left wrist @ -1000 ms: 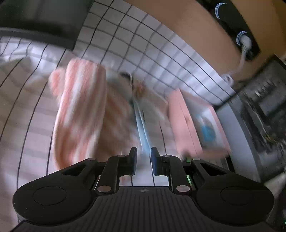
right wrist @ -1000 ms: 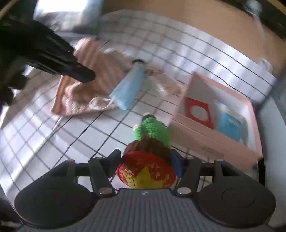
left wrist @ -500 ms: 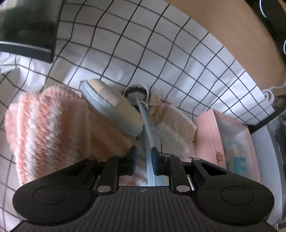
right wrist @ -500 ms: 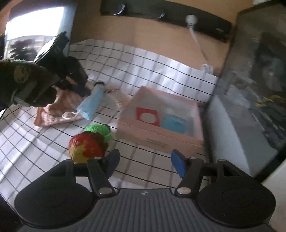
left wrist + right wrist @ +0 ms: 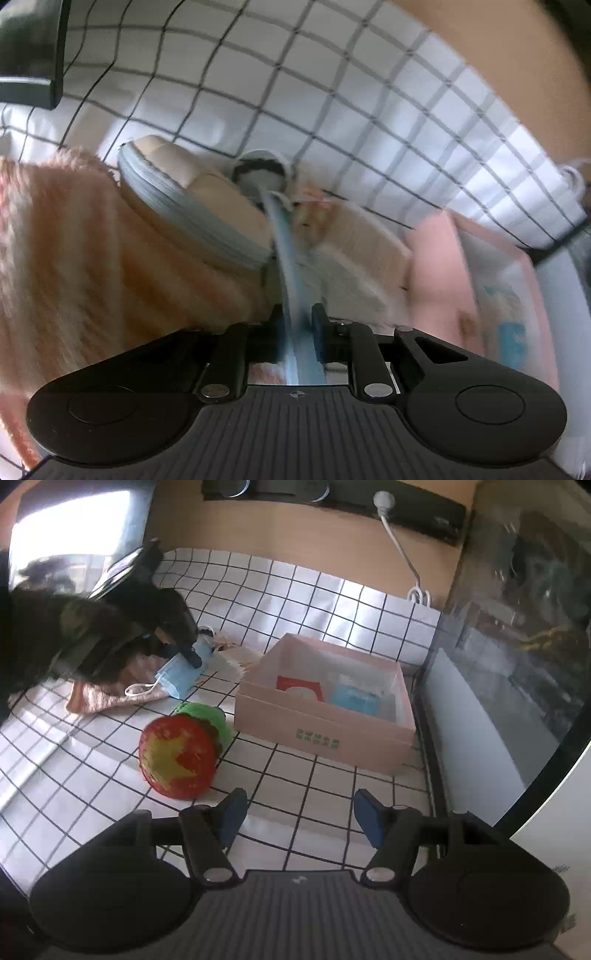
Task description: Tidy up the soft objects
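- Ahead of the right gripper (image 5: 297,818), on the checked tablecloth (image 5: 321,602), stands the pink box (image 5: 325,734), open-topped, with a red card and a blue packet inside; it is stiff card and looks like the place where the soft things go.
- Under and to the left of the left gripper (image 5: 297,317) lies the pink striped towel (image 5: 92,266), fluffy and limp; I judge it would sag from any corner, so a bunched fold is the better hold.
- Just ahead and left of the right gripper sits the crocheted strawberry (image 5: 179,757) with its green leaf cap, near the box but not touching it. It looks light and squashy, best taken across its round body. The right gripper's jaws stand apart with nothing between them.
- Between the left gripper's fingers runs the blue face mask (image 5: 291,280), seen edge-on, resting partly on the towel. The jaws are clamped on it. Thin, light and floppy, it should lift easily, though its ear loops may snag on neighbours.
- Beyond the left fingertips lie a beige pad with a grey zip edge (image 5: 192,206) and a small cream brush-like thing (image 5: 362,251), blurred.
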Action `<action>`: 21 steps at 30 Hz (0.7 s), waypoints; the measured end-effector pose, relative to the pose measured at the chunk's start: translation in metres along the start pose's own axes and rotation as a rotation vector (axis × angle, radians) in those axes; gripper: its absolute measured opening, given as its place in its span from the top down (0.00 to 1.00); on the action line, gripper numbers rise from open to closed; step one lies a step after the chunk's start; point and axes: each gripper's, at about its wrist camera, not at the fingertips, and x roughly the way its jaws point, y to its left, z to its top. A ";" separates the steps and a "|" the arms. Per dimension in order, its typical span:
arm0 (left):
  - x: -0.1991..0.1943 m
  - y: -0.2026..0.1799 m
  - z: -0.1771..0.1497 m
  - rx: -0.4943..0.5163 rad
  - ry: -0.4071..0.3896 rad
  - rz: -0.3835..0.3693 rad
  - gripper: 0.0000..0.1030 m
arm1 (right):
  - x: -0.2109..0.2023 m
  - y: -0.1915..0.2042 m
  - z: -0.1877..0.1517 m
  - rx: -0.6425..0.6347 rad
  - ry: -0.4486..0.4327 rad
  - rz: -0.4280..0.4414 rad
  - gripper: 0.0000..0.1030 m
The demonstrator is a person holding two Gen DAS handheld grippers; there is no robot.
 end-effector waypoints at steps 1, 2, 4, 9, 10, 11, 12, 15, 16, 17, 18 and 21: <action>-0.003 0.000 -0.003 0.016 -0.014 -0.018 0.85 | 0.001 -0.001 0.001 0.006 -0.004 0.011 0.37; -0.008 -0.001 -0.009 0.036 -0.024 -0.032 0.85 | 0.001 -0.002 0.002 0.009 -0.012 0.023 0.37; -0.022 -0.001 -0.024 0.077 -0.036 -0.040 0.86 | 0.004 -0.003 0.004 0.011 -0.031 0.042 0.32; -0.068 0.011 -0.071 0.107 -0.045 -0.089 0.86 | 0.024 -0.003 0.008 0.059 -0.061 0.116 0.30; -0.077 0.015 -0.082 0.099 -0.041 -0.098 0.86 | 0.027 -0.003 0.009 0.083 -0.072 0.155 0.30; -0.085 0.019 -0.090 0.091 -0.032 -0.105 0.86 | 0.030 -0.001 0.013 0.103 -0.084 0.192 0.30; -0.092 0.023 -0.097 0.085 -0.024 -0.108 0.86 | 0.034 0.001 0.018 0.112 -0.097 0.230 0.28; -0.112 0.038 -0.116 0.027 0.003 -0.123 0.86 | 0.048 0.021 0.045 0.079 -0.104 0.275 0.28; -0.117 0.044 -0.123 -0.003 0.017 -0.129 0.85 | 0.054 0.030 0.056 0.069 -0.094 0.271 0.28; -0.121 0.048 -0.128 -0.024 0.027 -0.127 0.84 | 0.063 0.040 0.067 0.060 -0.082 0.272 0.28; -0.125 0.051 -0.133 -0.041 0.033 -0.119 0.84 | 0.074 0.050 0.080 0.050 -0.070 0.287 0.28; -0.138 0.060 -0.144 -0.069 0.021 -0.070 0.84 | 0.109 0.079 0.113 0.033 -0.037 0.314 0.34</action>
